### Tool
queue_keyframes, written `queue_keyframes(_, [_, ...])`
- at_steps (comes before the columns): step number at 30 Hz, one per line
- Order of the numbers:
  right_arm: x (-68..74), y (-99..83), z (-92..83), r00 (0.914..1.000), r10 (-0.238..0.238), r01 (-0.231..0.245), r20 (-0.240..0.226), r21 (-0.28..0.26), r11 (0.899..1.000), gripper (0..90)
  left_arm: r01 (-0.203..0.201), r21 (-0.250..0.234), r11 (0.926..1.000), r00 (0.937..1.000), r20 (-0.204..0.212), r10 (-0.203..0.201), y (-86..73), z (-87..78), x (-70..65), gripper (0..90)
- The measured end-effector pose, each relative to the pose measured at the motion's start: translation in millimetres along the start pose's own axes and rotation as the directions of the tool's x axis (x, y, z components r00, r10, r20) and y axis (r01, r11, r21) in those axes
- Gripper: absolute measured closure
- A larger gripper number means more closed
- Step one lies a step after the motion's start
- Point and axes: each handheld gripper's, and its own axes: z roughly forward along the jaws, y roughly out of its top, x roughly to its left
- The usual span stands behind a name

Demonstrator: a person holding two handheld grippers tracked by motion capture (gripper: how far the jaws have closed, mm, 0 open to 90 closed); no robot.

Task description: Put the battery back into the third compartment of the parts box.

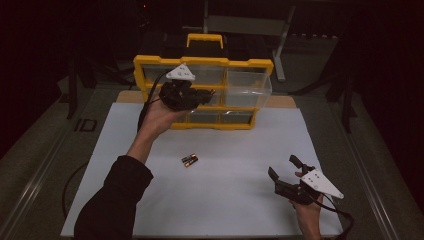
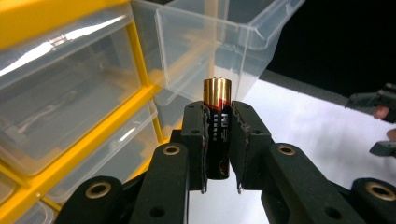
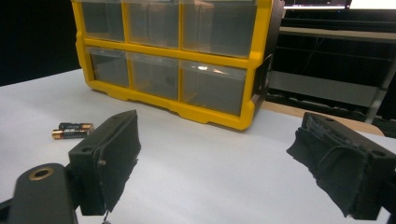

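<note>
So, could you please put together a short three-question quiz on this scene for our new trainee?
1. True or false: the left gripper is shut on a battery.
2. How many batteries lie loose on the white table?
3. Which drawer of the yellow organizer stands pulled out: A) top right, B) bottom left, C) none?

Key:
1. True; its fingers clamp the battery with the gold end sticking out.
2. Two loose batteries, side by side.
3. A; the open drawer juts forward, and the right gripper waits open near the table's right edge.
</note>
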Motion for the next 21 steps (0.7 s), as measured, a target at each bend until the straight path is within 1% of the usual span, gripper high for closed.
queue_keyframes(4, [-0.4,0.1,-0.3,1.0,0.001,-0.001,0.0,-0.001,1.0,13.0,0.005,-0.011,0.9999,1.0,0.0,-0.005,4.1,1.0,1.8,77.5])
queue_keyframes(11, [-0.7,0.1,-0.5,1.0,0.007,-0.007,-0.001,-0.003,1.0,13.0,0.014,-0.047,0.9988,0.9998,0.014,-0.013,11.6,2.3,2.1,77.5])
queue_keyframes(17, [-0.4,-0.3,0.0,1.0,0.007,-0.007,-0.006,-0.001,1.0,13.0,0.035,-0.085,0.9957,0.9991,0.028,-0.033,16.0,2.6,3.9,77.5])
queue_keyframes(21, [-0.4,-0.4,0.2,0.9999,0.008,-0.008,-0.007,0.0,1.0,13.0,0.034,-0.11,0.9933,0.9989,0.035,-0.03,21.2,1.6,3.9,77.5])
